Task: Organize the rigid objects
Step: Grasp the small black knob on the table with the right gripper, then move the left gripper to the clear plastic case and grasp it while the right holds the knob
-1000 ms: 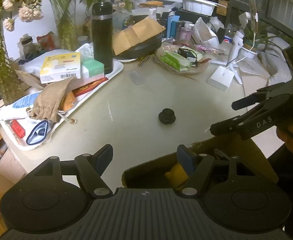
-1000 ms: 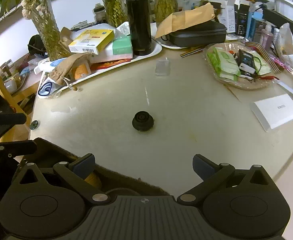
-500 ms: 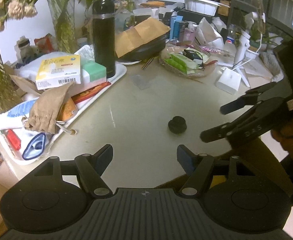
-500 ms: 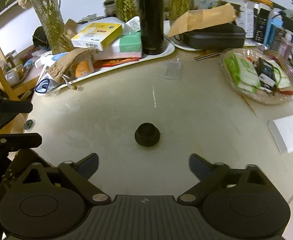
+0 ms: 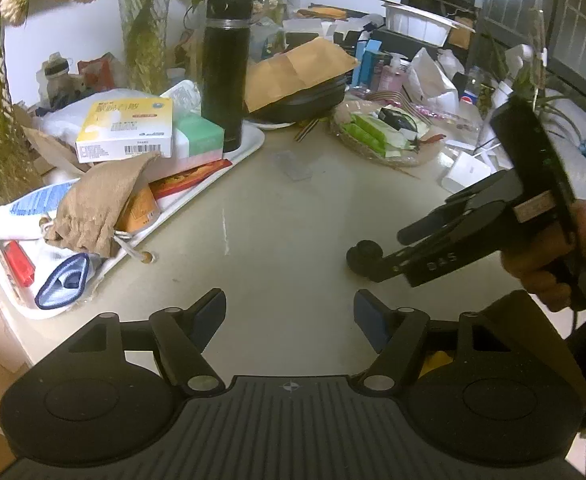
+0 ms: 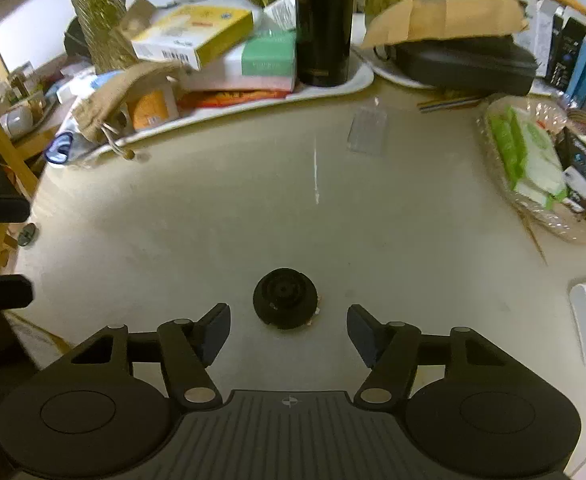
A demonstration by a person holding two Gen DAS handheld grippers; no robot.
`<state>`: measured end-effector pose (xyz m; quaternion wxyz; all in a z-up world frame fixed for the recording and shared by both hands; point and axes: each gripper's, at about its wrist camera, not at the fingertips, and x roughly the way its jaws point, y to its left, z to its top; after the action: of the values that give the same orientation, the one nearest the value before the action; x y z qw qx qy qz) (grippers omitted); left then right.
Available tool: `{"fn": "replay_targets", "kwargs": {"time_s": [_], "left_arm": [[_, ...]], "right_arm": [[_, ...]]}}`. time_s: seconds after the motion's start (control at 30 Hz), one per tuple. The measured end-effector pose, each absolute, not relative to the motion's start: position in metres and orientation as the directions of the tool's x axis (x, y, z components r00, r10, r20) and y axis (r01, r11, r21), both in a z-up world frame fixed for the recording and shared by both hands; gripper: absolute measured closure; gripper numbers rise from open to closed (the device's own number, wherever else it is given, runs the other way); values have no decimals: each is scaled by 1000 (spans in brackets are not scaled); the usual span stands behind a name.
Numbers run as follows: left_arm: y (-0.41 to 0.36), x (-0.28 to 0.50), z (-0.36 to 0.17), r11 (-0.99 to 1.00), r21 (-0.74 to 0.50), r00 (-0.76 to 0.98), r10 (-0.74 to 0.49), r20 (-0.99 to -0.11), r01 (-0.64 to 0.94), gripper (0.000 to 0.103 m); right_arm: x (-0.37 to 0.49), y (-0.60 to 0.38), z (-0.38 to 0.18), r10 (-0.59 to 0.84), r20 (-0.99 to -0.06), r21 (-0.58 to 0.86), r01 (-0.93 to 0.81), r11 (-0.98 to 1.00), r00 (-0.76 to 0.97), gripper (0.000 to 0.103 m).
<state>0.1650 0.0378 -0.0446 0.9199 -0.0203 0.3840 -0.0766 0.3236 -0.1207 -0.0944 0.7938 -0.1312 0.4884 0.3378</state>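
On the left, the white tray (image 5: 249,148) already carries many things: a yellow box (image 5: 125,130), a burlap pouch (image 5: 97,208) and a black flask (image 5: 225,68), so this part looks sorted. The left gripper (image 5: 289,312) hovers over the bare tabletop (image 5: 277,216) with its fingers half apart and nothing between them. In the middle of the tabletop one loose thing is left, a small black round cap (image 6: 285,298), perhaps a knob; the view is too small to be sure. The right gripper (image 6: 289,330) is just before it; its fingers have just been closing, but they are not yet touching the cap, which lies just ahead of the gap. I judge the pick-up is only starting, and carrying the cap to its place remains.
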Motion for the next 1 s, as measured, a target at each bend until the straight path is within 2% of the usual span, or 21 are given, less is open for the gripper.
{"fn": "replay_targets", "kwargs": {"time_s": [0.17,0.4,1.0], "left_arm": [[39,166,-46,986,-108,696,-168,-698,130,33],[39,166,-47,985,-114,693,-174,-699,132,33],[41,171,-43,986,-112,703,-167,-691,125,33]], "right_arm": [[334,-108,-103,384,-883,121,-659,743,271,37],[338,-100,-108,339,-902,91,-649,755,268,57],[320,-133,-75,394,-852,125,-596,793,345,60]]}}
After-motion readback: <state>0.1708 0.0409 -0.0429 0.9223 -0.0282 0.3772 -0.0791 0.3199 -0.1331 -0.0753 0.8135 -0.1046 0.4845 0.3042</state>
